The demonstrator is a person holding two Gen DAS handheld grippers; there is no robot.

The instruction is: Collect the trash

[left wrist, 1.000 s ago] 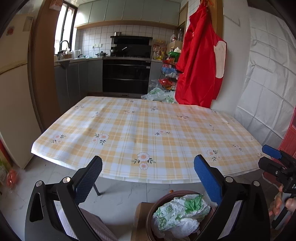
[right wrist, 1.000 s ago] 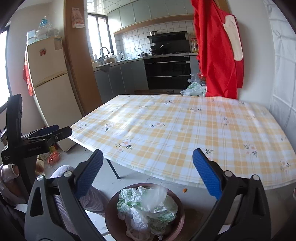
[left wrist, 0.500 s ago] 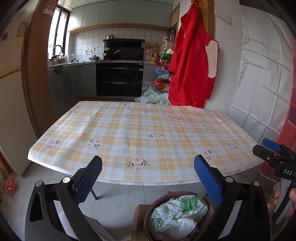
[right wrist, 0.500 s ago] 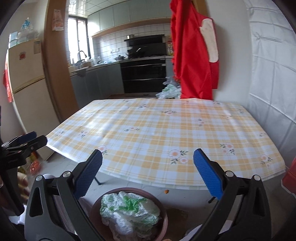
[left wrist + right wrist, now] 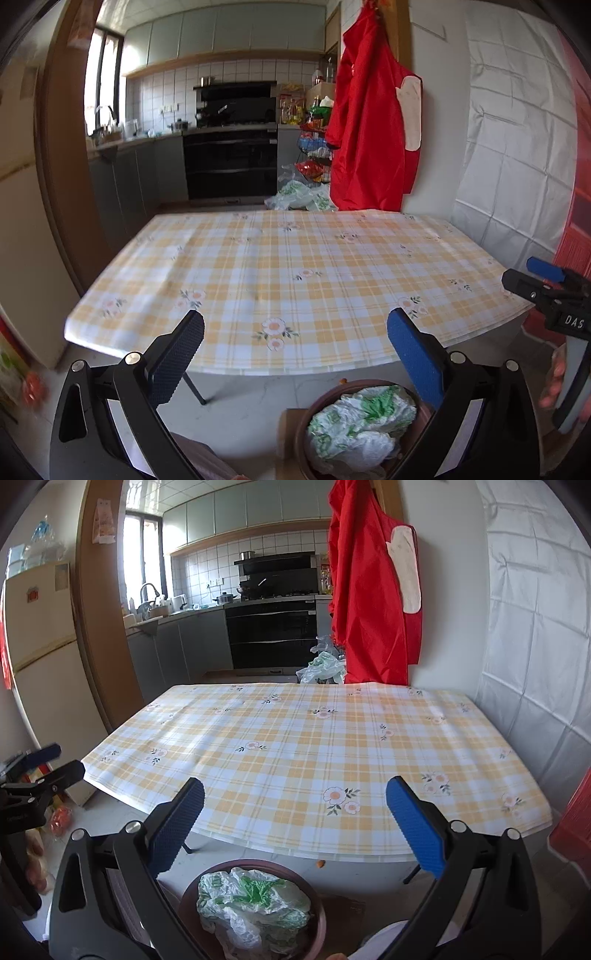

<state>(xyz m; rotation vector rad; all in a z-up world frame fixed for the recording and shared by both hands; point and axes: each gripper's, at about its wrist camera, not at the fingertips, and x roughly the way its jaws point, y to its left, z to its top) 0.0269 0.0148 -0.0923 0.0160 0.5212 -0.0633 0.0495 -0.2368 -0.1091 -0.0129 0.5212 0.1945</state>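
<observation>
Sitting in a round brown bin (image 5: 317, 919) on the floor, just below the near edge of the table (image 5: 295, 746), is a crumpled plastic bag (image 5: 255, 915), white with green print, thin and glossy; it is a shapeless wad with no clear long axis. The left gripper (image 5: 295, 354) and right gripper (image 5: 295, 830) hover above the bin, each with its blue, dimpled pads spread wide and holding nothing. A smooth yellow-checked, flowered cloth covers the table.

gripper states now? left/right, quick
Left gripper: open, holding nothing.
Right gripper: open, holding nothing.
</observation>
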